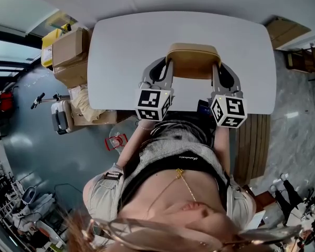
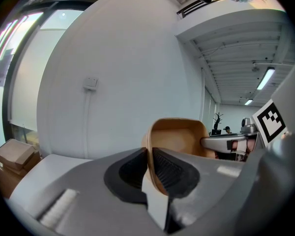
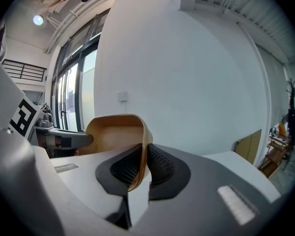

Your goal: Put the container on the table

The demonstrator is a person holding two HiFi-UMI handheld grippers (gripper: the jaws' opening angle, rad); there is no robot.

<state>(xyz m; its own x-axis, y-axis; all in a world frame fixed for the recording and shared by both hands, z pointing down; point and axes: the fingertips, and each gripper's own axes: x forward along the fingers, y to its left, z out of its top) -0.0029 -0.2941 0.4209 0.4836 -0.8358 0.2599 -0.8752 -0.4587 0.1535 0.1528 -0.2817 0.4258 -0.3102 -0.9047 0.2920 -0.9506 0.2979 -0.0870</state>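
While the left gripper [image 1: 167,63] and right gripper [image 1: 218,65] held their fingers clamped on the container [image 1: 192,62] over the desk's [image 1: 121,46] near edge, placing seemingly still required lowering and release.

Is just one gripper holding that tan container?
No, the left gripper and the right gripper each clamp an opposite rim of the container.

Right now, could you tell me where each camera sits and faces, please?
Head view: on the person's head, looking steeply down at the white table; the torso shows.
Left gripper view: rides the left claw, looking along jaws shut on the tan container.
Right gripper view: rides the right claw, gripping its opposite rim.
Shared: both gripper views show the container and the other claw.
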